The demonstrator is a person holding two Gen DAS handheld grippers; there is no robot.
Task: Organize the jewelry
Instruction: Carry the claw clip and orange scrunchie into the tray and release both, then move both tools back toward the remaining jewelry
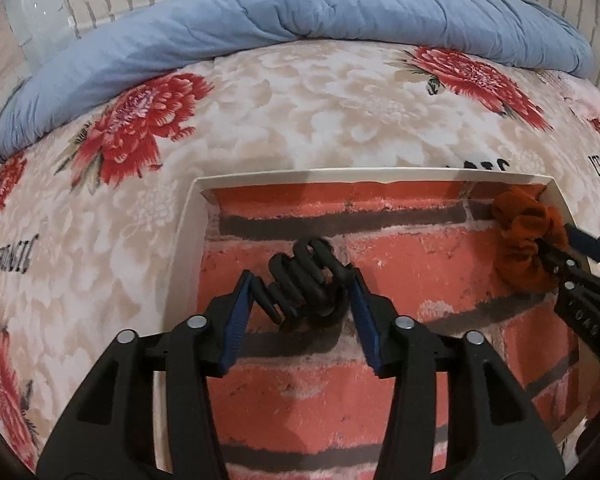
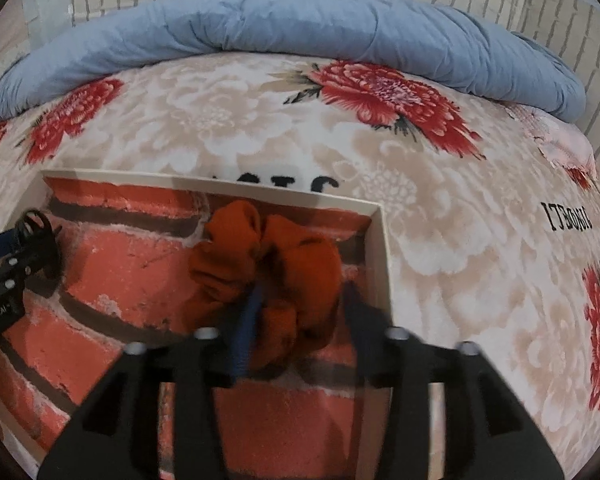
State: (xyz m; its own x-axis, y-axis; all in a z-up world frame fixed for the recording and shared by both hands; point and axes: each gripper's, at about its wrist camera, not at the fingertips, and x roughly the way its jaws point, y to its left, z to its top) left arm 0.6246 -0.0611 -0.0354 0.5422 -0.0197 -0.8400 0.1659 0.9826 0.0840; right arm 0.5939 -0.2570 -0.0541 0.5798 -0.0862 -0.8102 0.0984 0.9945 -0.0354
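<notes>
A: In the left wrist view, a flowered blanket (image 1: 260, 120) is covering a bed, with a blue quilt (image 1: 300, 8) lying along the far side by a white brick wall. A shallow box (image 1: 192, 216) with a brick-pattern floor is sitting on the blanket.

B: And the left gripper (image 1: 300, 292)?

A: It is hovering over the box, jaws set at middle width, and a black claw clip (image 1: 304, 276) is sitting between the blue pads (image 1: 236, 320). Its long axis is running across, from pad to pad. Whether the pads are pressing it, I cannot tell.

B: In the right wrist view?

A: The right gripper (image 2: 300, 312) is reaching into the far right corner of the box (image 2: 380, 240). An orange scrunchie (image 2: 268, 268) is lying straight ahead, bunched around the left finger. The picture is blurred, so I cannot tell if the jaws are clamping it.

B: Which hand is nearer to each thing?

A: I think each is already at its own; the clip (image 2: 36, 224) is well apart, to the left.
</notes>
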